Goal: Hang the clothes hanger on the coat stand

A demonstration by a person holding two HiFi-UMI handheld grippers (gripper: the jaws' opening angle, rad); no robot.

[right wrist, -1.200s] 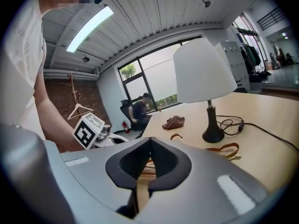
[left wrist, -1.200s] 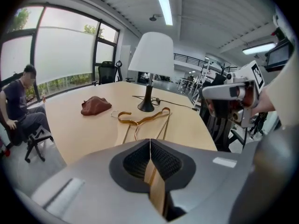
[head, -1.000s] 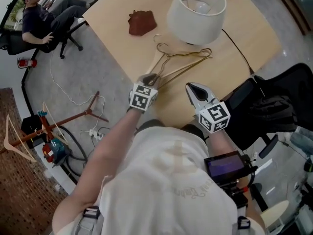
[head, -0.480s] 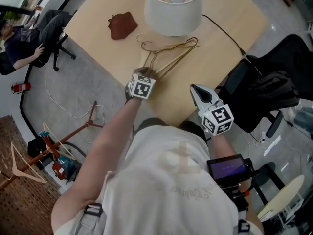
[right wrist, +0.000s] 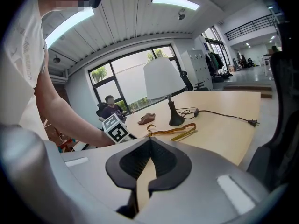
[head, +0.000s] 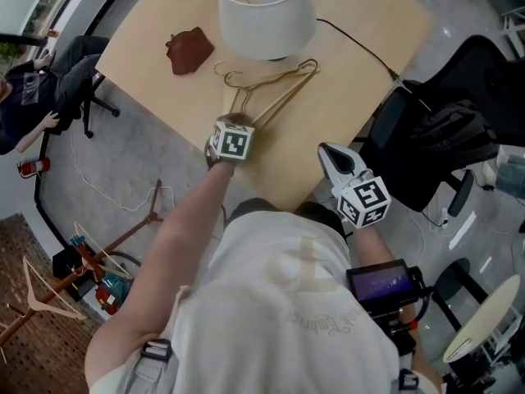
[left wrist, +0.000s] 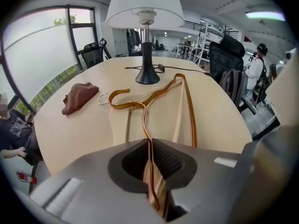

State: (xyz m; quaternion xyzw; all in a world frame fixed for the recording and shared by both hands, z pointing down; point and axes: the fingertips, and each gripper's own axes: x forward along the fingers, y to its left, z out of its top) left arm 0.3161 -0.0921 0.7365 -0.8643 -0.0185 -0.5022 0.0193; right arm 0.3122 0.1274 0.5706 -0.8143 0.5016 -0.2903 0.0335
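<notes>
The left tool (head: pixel 237 121) has its jaws pressed together on the thin golden wire of the clothes hanger (head: pixel 275 95), gripping it at the end nearest the person. In the left gripper view the wire runs straight up from between the dark pads of the tool (left wrist: pixel 149 149) toward 12 o'clock, where the hanger (left wrist: pixel 145 98) bends into its hook at 11 o'clock, just short of the lamp (left wrist: pixel 145 13). The hanger's far shoulder reaches close beside the lamp's black base.

In the head view the lamp (head: pixel 267 11) stands at 12 o'clock on the pale wooden tabletop (head: pixel 344 97), with a brown cloth (head: pixel 189 52) at its 9 o'clock side. The right tool (head: pixel 329 151) hovers at the tabletop's near edge, at 3 o'clock from the left one and well apart from the hanger. Its jaws (right wrist: pixel 148 146) meet at the tips with nothing between them.

The coat stand (head: pixel 123 238) shows on the floor at 8 o'clock, well apart from the tabletop. A seated person (head: pixel 33 97) is at 10 o'clock
</notes>
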